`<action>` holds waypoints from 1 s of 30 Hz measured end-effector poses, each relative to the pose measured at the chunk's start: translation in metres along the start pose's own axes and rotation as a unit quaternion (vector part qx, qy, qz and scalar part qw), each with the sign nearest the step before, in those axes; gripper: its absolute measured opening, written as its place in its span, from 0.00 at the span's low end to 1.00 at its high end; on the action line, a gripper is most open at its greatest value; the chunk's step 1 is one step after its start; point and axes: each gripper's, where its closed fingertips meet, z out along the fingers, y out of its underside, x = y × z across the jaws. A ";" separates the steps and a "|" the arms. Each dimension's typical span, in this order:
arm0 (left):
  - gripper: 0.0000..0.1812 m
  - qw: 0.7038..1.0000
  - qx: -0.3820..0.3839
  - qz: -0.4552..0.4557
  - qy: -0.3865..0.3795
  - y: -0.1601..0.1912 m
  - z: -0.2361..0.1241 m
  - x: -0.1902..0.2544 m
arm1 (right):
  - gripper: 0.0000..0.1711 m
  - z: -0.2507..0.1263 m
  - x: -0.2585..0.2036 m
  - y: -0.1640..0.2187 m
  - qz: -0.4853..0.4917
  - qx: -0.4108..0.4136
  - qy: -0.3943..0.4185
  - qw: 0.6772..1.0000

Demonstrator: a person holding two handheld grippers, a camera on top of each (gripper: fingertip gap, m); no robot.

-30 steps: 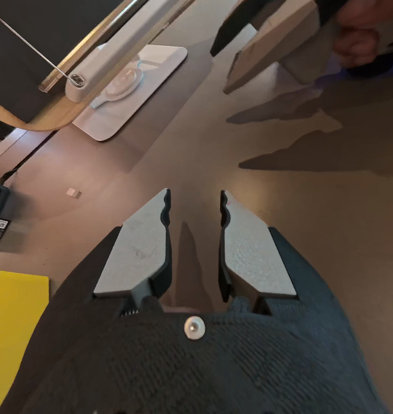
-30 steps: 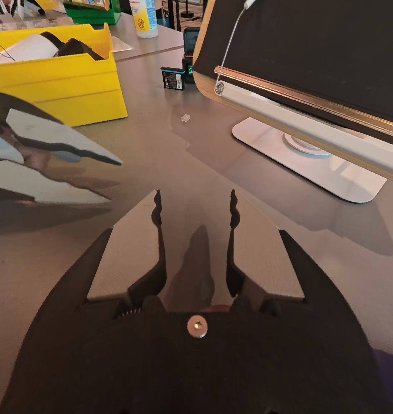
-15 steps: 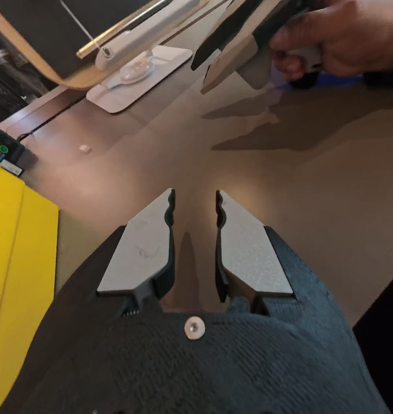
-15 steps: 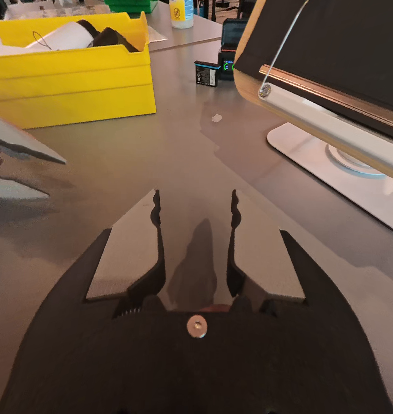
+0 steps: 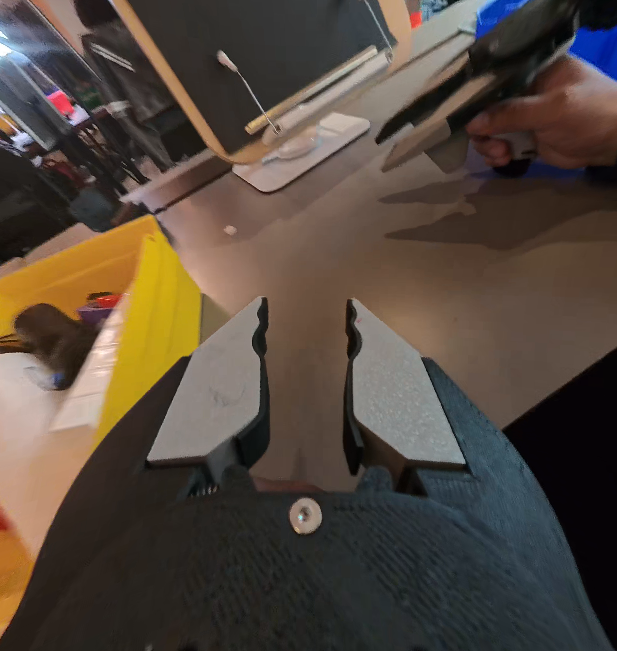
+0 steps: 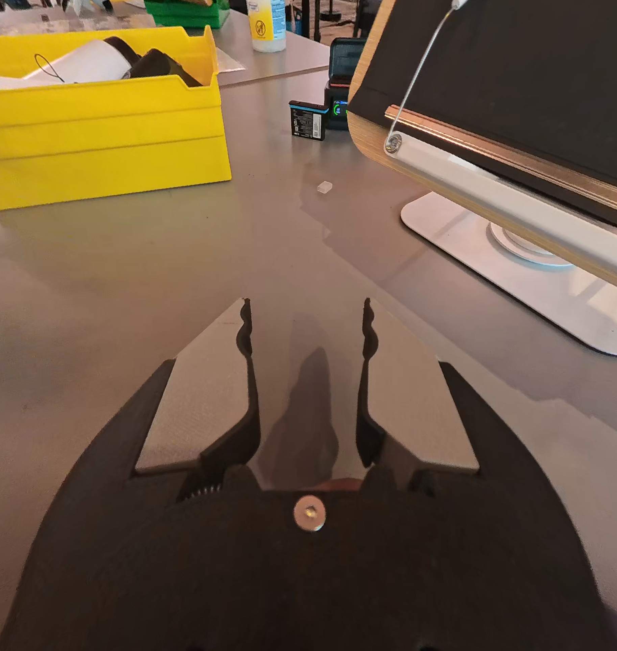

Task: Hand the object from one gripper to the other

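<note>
My left gripper (image 5: 306, 306) is open and empty above the grey table (image 5: 423, 281), beside a yellow bin (image 5: 152, 299). The bin holds a white item (image 5: 14, 380) and a dark item (image 5: 53, 338), both blurred. My right gripper (image 6: 306, 303) is open and empty, low over the table (image 6: 124, 281). It also shows in the left wrist view (image 5: 382, 155) at the upper right, held by a hand (image 5: 564, 119). The yellow bin (image 6: 106, 141) stands at the far left in the right wrist view. Neither gripper holds anything.
A dark board on a white stand (image 6: 511, 274) fills the right side, and shows in the left wrist view (image 5: 300, 169). A small clear piece (image 6: 324, 186), a black battery (image 6: 308, 119), a charger case (image 6: 338, 102), a bottle (image 6: 268, 24) and a green bin (image 6: 187, 14) lie beyond. The table's edge (image 5: 546, 394) is at the right. My right gripper is the nearer one to the small clear piece (image 6: 324, 186): about 25 centimeters, against 30 centimeters.
My left gripper has swung left and tilted up, so the inside of the yellow bin now shows, and its jaws have widened slightly. The left gripper has left the right wrist view.
</note>
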 end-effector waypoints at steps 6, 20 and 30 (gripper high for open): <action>0.24 0.999 0.009 0.010 -0.033 -0.033 -0.053 -0.046 | 0.35 -0.007 0.001 -0.004 0.011 0.015 0.004 1.000; 0.22 0.980 -0.093 -0.101 -0.142 0.046 -0.066 -0.199 | 0.34 -0.010 0.001 -0.007 0.006 0.022 0.011 1.000; 0.24 0.963 -0.139 -0.193 -0.126 0.095 -0.010 -0.239 | 0.34 -0.006 -0.002 -0.005 0.007 0.015 0.004 1.000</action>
